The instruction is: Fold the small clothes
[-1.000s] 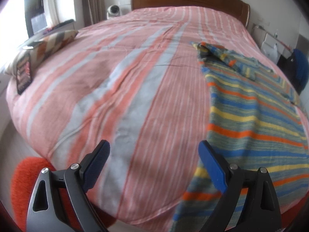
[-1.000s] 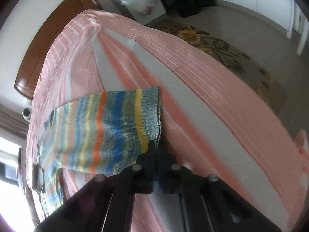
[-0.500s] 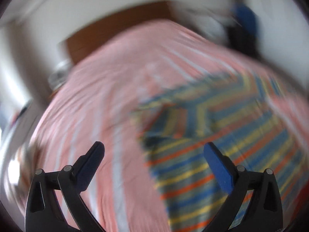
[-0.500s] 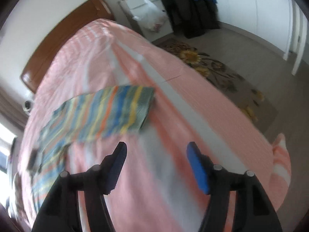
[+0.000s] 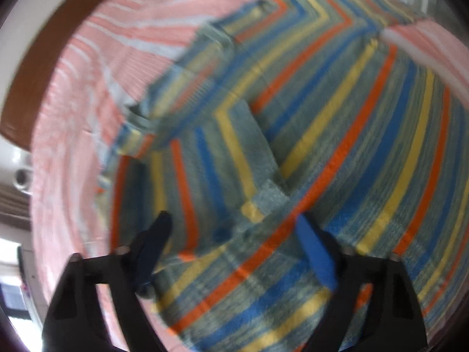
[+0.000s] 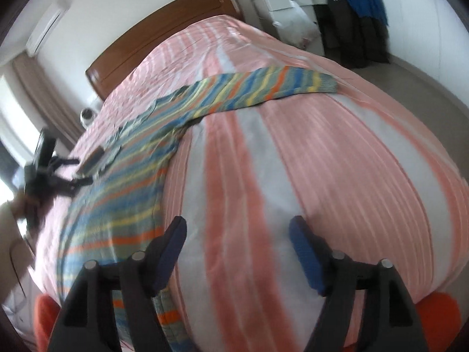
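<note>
While closing, left gripper (image 5: 234, 252) jaws apart directly above striped knit sweater (image 5: 322, 123), pads clear; right gripper (image 6: 237, 252) jaws opening, empty, over bedspread (image 6: 337, 161) beside sweater; one sleeve (image 6: 278, 88) outstretched toward headboard (image 6: 164, 38).

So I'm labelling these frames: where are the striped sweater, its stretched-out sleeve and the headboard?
striped sweater (image 5: 337, 135), left wrist view, body.
sleeve (image 6: 278, 86), right wrist view, mid-length.
headboard (image 6: 164, 38), right wrist view, wooden face.
</note>
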A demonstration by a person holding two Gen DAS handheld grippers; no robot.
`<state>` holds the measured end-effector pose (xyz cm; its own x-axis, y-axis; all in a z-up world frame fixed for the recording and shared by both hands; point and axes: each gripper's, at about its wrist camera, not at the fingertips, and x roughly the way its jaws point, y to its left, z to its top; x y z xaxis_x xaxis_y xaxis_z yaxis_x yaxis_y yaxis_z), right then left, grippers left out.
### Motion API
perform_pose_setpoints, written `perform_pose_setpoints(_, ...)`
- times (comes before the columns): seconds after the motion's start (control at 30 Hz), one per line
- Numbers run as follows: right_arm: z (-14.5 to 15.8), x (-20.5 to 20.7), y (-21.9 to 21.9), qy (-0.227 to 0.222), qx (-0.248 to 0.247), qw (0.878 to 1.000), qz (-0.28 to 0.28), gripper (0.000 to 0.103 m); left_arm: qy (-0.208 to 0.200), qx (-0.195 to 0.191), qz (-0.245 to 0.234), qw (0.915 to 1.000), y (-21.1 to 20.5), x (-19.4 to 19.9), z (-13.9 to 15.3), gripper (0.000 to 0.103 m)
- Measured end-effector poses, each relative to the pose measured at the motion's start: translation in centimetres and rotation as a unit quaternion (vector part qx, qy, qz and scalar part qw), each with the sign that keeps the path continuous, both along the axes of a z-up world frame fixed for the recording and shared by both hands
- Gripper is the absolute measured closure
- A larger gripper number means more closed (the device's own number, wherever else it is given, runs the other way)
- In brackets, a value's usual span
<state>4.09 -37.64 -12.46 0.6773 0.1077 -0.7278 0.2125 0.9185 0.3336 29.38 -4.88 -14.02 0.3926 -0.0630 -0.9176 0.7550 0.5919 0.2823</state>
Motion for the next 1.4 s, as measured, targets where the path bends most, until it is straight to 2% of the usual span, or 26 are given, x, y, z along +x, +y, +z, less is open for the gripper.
perform_pose_setpoints(0.03, 0.0, -0.1, 0.1, -0.002, 0.000, 1.000, 0.002, 0.029, 0.026, -0.022, 0.008, 0.9994, 0.3, 0.3, -0.1, 0.037)
perform_pose_setpoints(0.1, -0.2, -0.1, 0.0, -0.004, 0.006, 1.000, 0.000, 0.029, 0.058, -0.063, 0.042, 0.9954, 1.0, 1.2, 0.4, 0.097)
perform_pose_setpoints(0.13, -0.2, -0.2, 0.0, -0.005, 0.007, 1.000, -0.001, 0.029, 0.052, -0.071, 0.060, 0.9943, 1.4, 1.5, 0.8, 0.096)
perform_pose_setpoints(0.2, -0.3, -0.3, 0.1, -0.007, 0.001, 1.000, 0.003, 0.029, 0.041, -0.116, 0.102, 0.9871, 3.3, 2.2, 2.5, 0.097)
perform_pose_setpoints(0.27, -0.2, -0.3, 0.4, -0.007, -0.009, 1.000, 0.006, 0.029, 0.018, -0.185, 0.177, 0.9665, 7.2, 2.9, 5.1, 0.097)
perform_pose_setpoints(0.3, -0.2, -0.3, 0.5, -0.008, -0.011, 1.000, 0.007, 0.029, -0.006, -0.228, 0.243, 0.9429, 10.8, 3.1, 6.8, 0.097)
perform_pose_setpoints(0.33, -0.2, -0.4, 0.5, -0.009, -0.011, 1.000, 0.008, 0.029, -0.024, -0.250, 0.290, 0.9235, 13.4, 3.0, 7.7, 0.097)
perform_pose_setpoints(0.4, -0.3, -0.5, 0.5, -0.012, -0.011, 1.000, 0.008, 0.029, -0.069, -0.286, 0.421, 0.8580, 20.6, 2.2, 8.9, 0.097)
perform_pose_setpoints(0.43, -0.3, -0.6, 0.5, -0.013, -0.012, 1.000, 0.008, 0.029, -0.086, -0.285, 0.478, 0.8264, 23.7, 1.6, 9.0, 0.097)
perform_pose_setpoints(0.47, -0.4, -0.6, 0.5, -0.013, -0.012, 1.000, 0.008, 0.029, -0.096, -0.278, 0.513, 0.8065, 25.4, 1.2, 8.9, 0.097)
perform_pose_setpoints(0.5, -0.5, -0.5, 0.6, -0.013, -0.013, 1.000, 0.009, 0.028, -0.107, -0.264, 0.557, 0.7802, 27.7, 0.2, 8.5, 0.097)
perform_pose_setpoints(0.53, -0.5, -0.6, 0.6, -0.013, -0.015, 1.000, 0.009, 0.027, -0.110, -0.247, 0.593, 0.7586, 29.7, -0.7, 7.7, 0.097)
perform_pose_setpoints(0.6, -0.6, -0.5, 0.9, -0.014, -0.020, 1.000, 0.011, 0.025, -0.105, -0.226, 0.629, 0.7362, 32.1, -2.2, 6.1, 0.098)
perform_pose_setpoints(0.63, -0.6, -0.5, 1.0, -0.014, -0.024, 1.000, 0.012, 0.024, -0.097, -0.225, 0.638, 0.7296, 32.8, -2.6, 5.5, 0.098)
perform_pose_setpoints(0.73, -0.7, -0.5, 1.4, -0.014, -0.036, 0.999, 0.016, 0.022, -0.076, -0.230, 0.649, 0.7217, 33.6, -3.8, 3.7, 0.098)
perform_pose_setpoints(0.83, -0.8, -0.6, 1.4, -0.014, -0.039, 0.999, 0.016, 0.022, -0.076, -0.224, 0.652, 0.7202, 33.4, -4.0, 2.9, 0.099)
perform_pose_setpoints(0.93, -0.9, -0.6, 1.5, -0.012, -0.042, 0.999, 0.017, 0.022, -0.075, -0.211, 0.651, 0.7250, 33.5, -4.2, 2.1, 0.099)
perform_pose_setpoints(1.03, -1.0, -0.6, 1.8, -0.011, -0.049, 0.999, 0.019, 0.021, -0.073, -0.200, 0.661, 0.7197, 33.9, -4.5, 1.0, 0.099)
perform_pose_setpoints(1.27, -1.2, -0.5, 1.8, -0.009, -0.059, 0.998, 0.021, 0.020, -0.070, -0.178, 0.669, 0.7183, 34.5, -3.8, -0.8, 0.099)
perform_pose_setpoints(1.33, -1.2, -0.5, 1.7, -0.009, -0.059, 0.998, 0.022, 0.020, -0.073, -0.188, 0.670, 0.7142, 34.5, -4.1, -0.7, 0.097)
perform_pose_setpoints(1.4, -1.2, -0.4, 1.9, -0.008, -0.061, 0.998, 0.022, 0.020, -0.068, -0.219, 0.666, 0.7098, 34.9, -4.9, -0.1, 0.081)
